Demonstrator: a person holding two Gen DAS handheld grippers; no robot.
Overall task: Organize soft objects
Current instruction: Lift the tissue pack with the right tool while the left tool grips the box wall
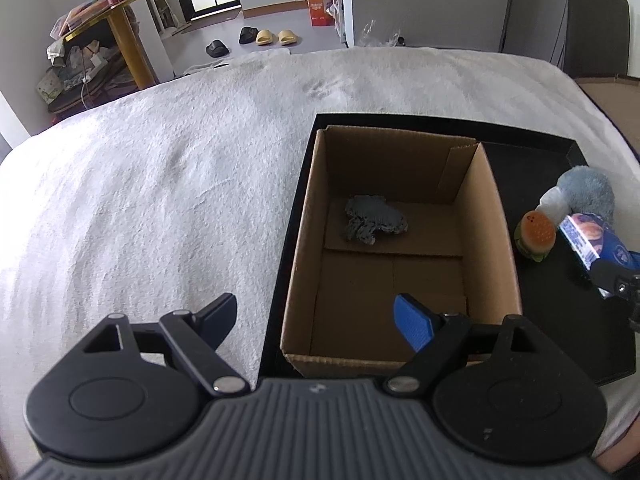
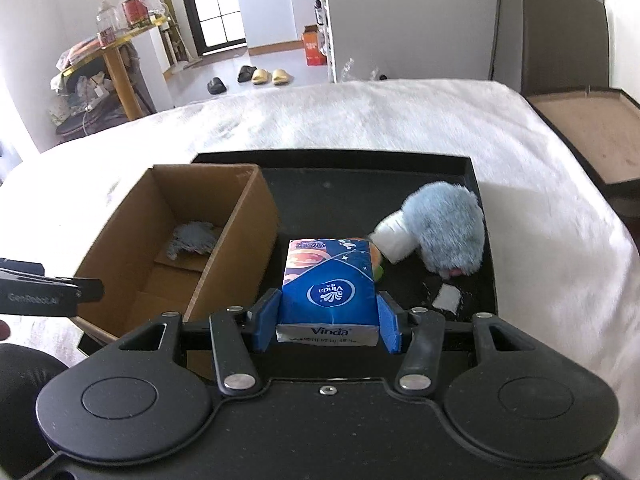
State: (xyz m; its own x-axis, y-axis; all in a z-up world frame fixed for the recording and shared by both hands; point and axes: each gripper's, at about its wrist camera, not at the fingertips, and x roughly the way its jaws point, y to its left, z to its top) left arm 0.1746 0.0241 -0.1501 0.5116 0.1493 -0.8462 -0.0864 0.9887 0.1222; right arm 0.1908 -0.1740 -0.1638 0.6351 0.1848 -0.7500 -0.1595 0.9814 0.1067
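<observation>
The right gripper [image 2: 327, 322] is clamped on a blue tissue pack [image 2: 330, 286], its two blue pads pressing the pack's sides, with the pack sticking out forward between the fingers and held above the black tray [image 2: 332, 160]. The pack reads "Vinda" in white on its near end and again, upside down, under a white swirl logo on its top face; a line of small print along the near edge is too fine to read. The left gripper [image 1: 316, 320] stands wide with nothing between its fingers, over the near left corner of the cardboard box [image 1: 304, 216], which sits at the left of the tray. A gray scrap of fabric [image 1: 376, 220] lies on the box floor toward the far side. To the right of the box on the tray lie a fluffy gray-blue toy [image 2: 444, 228], a white roll [image 2: 394, 240] touching it, and a small burger toy [image 1: 536, 236]. The left gripper's side, seen from the right wrist, reads "GenRobot.AI". The tray rests on a white blanket [image 1: 160, 184].
</observation>
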